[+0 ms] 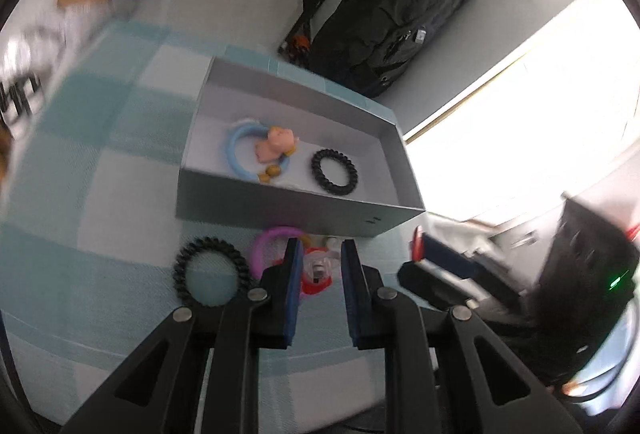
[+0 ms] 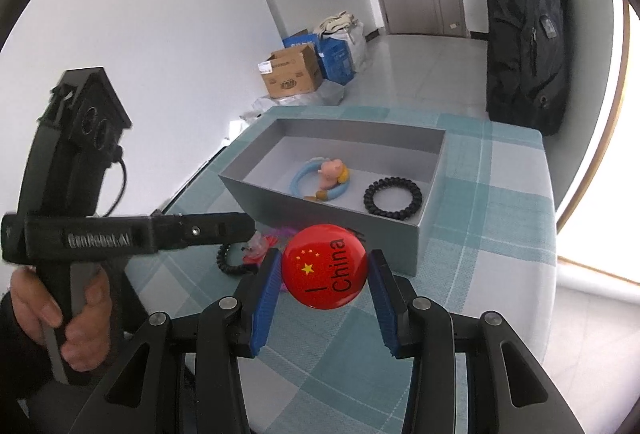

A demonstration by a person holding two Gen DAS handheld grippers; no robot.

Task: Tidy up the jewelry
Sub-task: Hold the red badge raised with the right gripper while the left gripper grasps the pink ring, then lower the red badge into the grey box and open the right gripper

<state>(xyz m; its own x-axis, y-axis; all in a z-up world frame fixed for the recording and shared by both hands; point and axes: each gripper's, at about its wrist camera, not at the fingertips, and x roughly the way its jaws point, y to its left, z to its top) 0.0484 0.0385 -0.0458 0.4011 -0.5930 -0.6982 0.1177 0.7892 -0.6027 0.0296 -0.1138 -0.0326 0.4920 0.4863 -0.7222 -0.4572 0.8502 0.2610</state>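
An open grey box stands on the checked teal tablecloth. Inside it lie a blue ring with a pink pig charm and a black spiral hair tie. In front of the box, my left gripper is shut on the clear-and-red charm of a purple ring. Beside it on the cloth lies a second black spiral hair tie. My right gripper is shut on a round red "I China" badge, held above the cloth before the box's near corner.
A black backpack leans beyond the table's far edge. A cardboard box and blue boxes sit on the floor. A person's hand holds the left gripper's handle. The right gripper sits close beside my left one.
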